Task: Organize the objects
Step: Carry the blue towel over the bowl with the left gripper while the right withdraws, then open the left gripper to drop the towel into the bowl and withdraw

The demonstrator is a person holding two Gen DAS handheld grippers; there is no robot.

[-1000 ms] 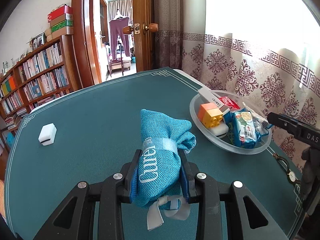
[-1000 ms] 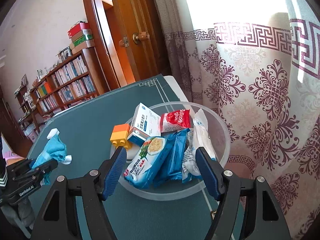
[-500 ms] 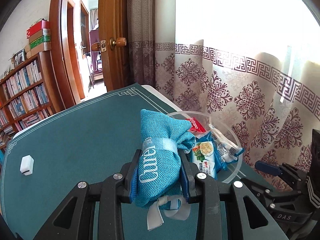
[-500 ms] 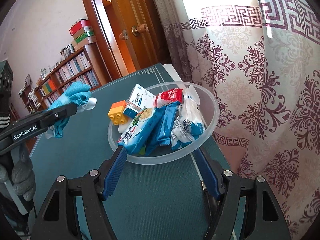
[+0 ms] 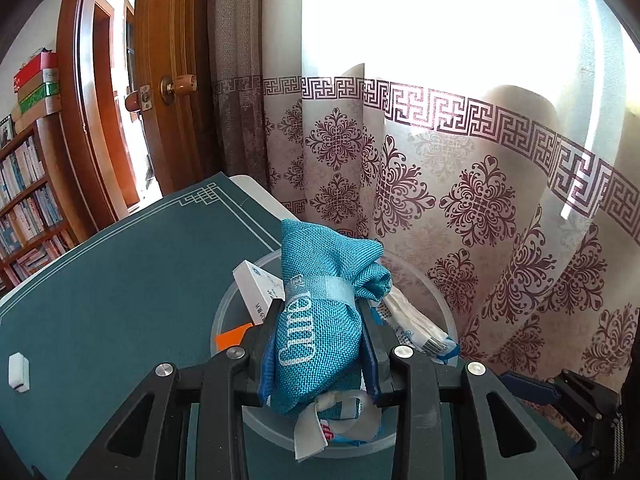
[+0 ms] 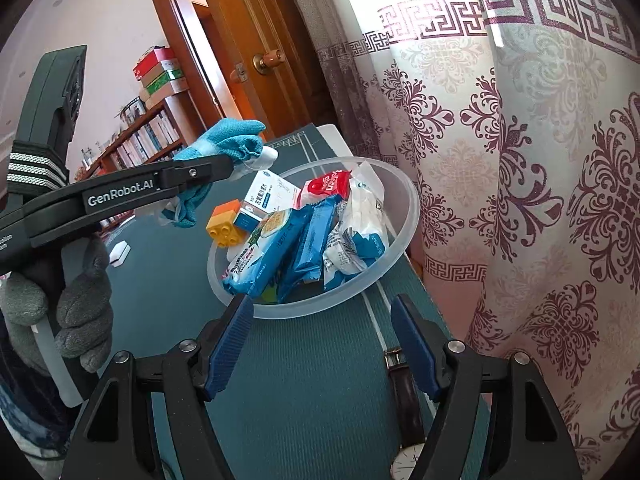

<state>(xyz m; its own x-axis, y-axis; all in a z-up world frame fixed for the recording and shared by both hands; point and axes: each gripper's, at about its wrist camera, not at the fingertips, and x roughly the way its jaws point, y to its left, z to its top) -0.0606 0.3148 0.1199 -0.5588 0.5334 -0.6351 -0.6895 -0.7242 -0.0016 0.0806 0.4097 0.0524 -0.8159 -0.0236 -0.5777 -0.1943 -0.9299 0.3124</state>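
My left gripper (image 5: 320,320) is shut on a blue woven pouch (image 5: 316,280) with white lettering and a dangling ribbon. It holds the pouch in the air over the near-left part of a clear plastic bowl (image 5: 440,304). In the right wrist view the pouch (image 6: 236,136) hangs from the left gripper (image 6: 224,168) above the bowl's (image 6: 404,216) left rim. The bowl holds blue snack packets (image 6: 272,256), a red packet (image 6: 328,184), a white box (image 6: 272,196) and an orange-yellow brick (image 6: 226,224). My right gripper (image 6: 322,312) stands open just in front of the bowl, with nothing between its fingers.
The bowl sits on a green table mat (image 6: 304,380) near the right edge, close to a patterned curtain (image 6: 520,200). A wristwatch (image 6: 406,412) lies by my right gripper. A small white object (image 5: 18,372) rests far left. A gloved hand (image 6: 80,300) holds the left gripper.
My left gripper has carried the pouch to the right, from over the open mat to above the bowl. The right gripper has drawn back a little from the bowl and stayed open.
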